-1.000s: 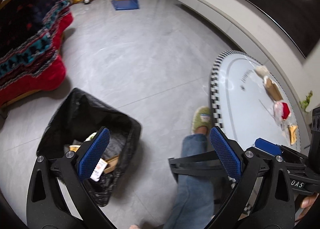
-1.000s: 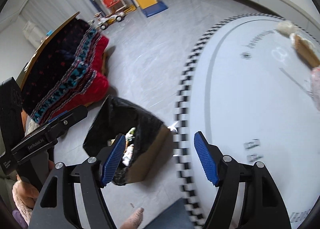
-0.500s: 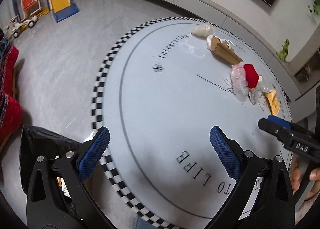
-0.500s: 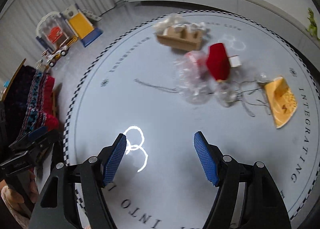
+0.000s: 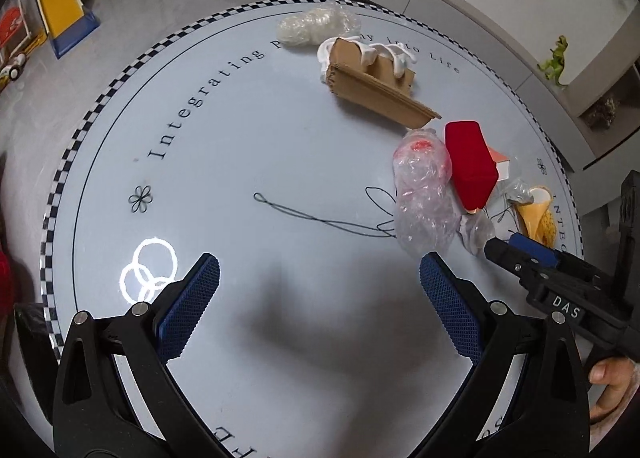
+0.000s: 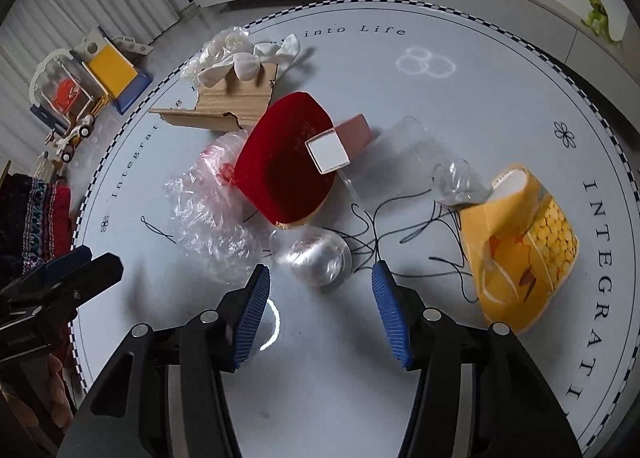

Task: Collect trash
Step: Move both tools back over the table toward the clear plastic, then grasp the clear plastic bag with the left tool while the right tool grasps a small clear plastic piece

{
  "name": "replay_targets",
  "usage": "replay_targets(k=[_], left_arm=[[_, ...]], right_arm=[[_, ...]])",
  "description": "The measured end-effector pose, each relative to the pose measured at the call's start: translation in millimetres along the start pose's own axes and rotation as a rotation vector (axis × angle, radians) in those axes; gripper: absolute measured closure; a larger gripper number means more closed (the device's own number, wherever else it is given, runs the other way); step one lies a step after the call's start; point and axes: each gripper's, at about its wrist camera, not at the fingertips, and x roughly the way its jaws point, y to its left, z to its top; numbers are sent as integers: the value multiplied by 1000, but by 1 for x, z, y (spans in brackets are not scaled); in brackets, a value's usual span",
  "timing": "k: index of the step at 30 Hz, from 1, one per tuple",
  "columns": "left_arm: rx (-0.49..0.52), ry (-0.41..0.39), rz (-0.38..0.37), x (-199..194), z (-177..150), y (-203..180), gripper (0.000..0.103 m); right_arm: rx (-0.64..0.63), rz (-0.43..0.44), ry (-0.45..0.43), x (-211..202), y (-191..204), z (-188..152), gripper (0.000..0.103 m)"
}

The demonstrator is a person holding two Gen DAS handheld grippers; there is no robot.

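While I am holding both grippers wide open and empty over the table (image 5: 280,138), my right gripper (image 6: 320,278) is hovering just before the clear plastic dome (image 6: 316,260); my left gripper (image 5: 320,270) is facing bare tabletop.

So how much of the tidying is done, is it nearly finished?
Not nearly. Nothing here looks done, and nothing is in hand: the left tool and the right tool both hang open and empty. On the table there is still cardboard, a plastic bag, a red box, a yellow cup, a clear lid and black string.
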Motion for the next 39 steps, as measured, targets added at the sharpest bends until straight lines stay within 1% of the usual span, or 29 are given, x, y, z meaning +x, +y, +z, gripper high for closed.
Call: replay_targets(k=[2,3,5,6,10,12,16,17,18,19,20,21,22,23,24,27,32,36,39], left_arm=[[7,16,4,12,9,-8,6],[7,26,-5,18,13,-12,6],[-3,30,-5,26,21,-17,6],[-8,31,-8,30,25,-20,6],[-15,50,-33,46,39,-34,6],[-11,54,-42,53,43,-42,6],[39,51,18,68,47,-57,7],[40,49,25,71,46,-59,11],[31,53,14,73,45,-59,16],[31,36,22,73,44,-60,24],[40,26,33,70,43,-61,45],[51,25,47,68,42,-61,63],[52,33,32,66,40,-59,64],[43,41,0,64,38,-55,70],[28,52,-36,61,35,-51,70],[12,58,-78,48,21,-37,71],[43,26,-83,13,-9,-18,71],[41,-2,-94,-15,-35,-1,71],[39,-26,-93,-32,-48,10,71]], right_arm=[[-38,-22,12,11,5,6,49],[-46,-30,18,15,3,8,52],[-56,-33,27,21,2,9,74],[-68,-33,28,20,1,8,77],[-54,19,40,12,-9,0,78],[-57,29,39,9,-12,-5,78],[-53,39,41,6,-14,-10,78],[-52,39,42,4,-14,-13,78],[-53,38,44,3,-13,-15,78],[-51,37,45,2,-12,-19,78],[-48,41,48,1,-11,-21,78],[-46,47,48,-1,-11,-23,78],[-47,50,48,-2,-9,-26,78],[-49,52,48,-3,-8,-27,78],[-51,53,50,-3,-6,-27,78],[-56,62,50,-8,1,-33,78],[-70,71,44,-21,17,-48,78],[-74,81,40,-33,31,-63,78],[-94,84,36,-42,46,-72,78]])
